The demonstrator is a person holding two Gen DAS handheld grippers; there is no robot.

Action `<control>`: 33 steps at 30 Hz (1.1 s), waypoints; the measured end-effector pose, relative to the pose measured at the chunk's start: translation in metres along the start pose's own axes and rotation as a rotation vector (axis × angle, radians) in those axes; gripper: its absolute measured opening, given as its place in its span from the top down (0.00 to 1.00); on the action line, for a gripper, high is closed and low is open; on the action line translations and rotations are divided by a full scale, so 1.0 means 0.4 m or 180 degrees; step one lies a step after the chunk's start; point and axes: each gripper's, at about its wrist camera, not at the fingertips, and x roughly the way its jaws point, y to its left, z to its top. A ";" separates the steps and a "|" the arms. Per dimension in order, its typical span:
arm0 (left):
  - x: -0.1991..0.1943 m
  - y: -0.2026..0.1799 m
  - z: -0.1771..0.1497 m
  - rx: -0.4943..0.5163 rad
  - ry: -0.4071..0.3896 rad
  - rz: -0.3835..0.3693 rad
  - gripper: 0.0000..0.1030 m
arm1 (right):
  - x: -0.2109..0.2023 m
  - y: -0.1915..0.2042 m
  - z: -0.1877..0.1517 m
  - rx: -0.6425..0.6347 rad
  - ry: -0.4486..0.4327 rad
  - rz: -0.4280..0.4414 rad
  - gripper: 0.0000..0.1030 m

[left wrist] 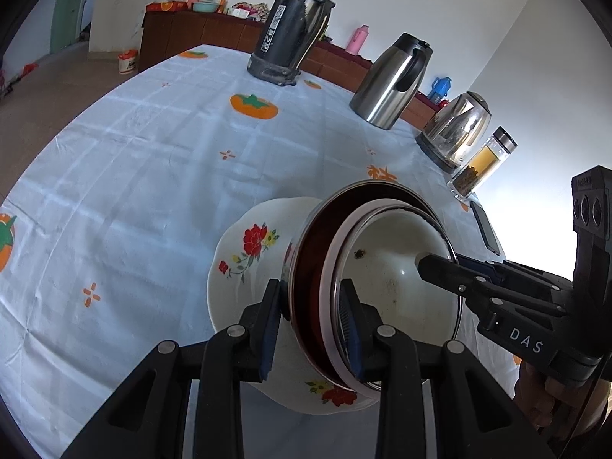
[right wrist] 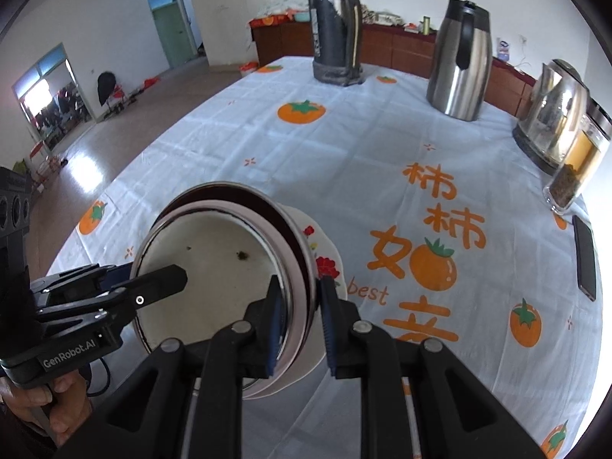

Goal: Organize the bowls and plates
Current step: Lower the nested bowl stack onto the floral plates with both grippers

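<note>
2 tongs, left [left wrist: 311, 319] and right [right wrist: 298, 319], both clenched on the rims of nested bowls [left wrist: 386, 267], dark specks inside.

The left hand-held gripper [left wrist: 311, 321] points steeply downward, its jaws closed on the rim of the stacked bowls [left wrist: 382, 267], one pad inside, one outside. The right hand-held gripper [right wrist: 300, 321] pinches the opposite rim likewise. A hand [right wrist: 46, 401] grips each handle
</note>
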 end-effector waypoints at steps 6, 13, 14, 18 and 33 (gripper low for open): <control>0.003 0.012 0.000 -0.0052 0.0042 0.0004 0.69 | 0.023 -0.005 0.017 -0.0025 0.0120 0.0090 0.81; 0.016 0.044 0.013 -0.0213 0.0136 -0.0151 0.69 | 0.035 -0.009 0.045 -0.0044 0.0187 0.0168 0.78; 0.019 0.050 0.016 -0.0251 0.0147 -0.0183 0.69 | 0.037 -0.012 0.047 -0.0030 0.0183 0.0185 0.78; 0.021 0.059 0.020 -0.0301 0.0162 -0.0259 0.68 | 0.046 -0.018 0.053 0.0027 0.0135 0.0226 0.76; 0.015 0.036 0.021 -0.0070 -0.0047 -0.0097 0.57 | 0.078 -0.025 0.034 0.0089 -0.0003 0.0444 0.61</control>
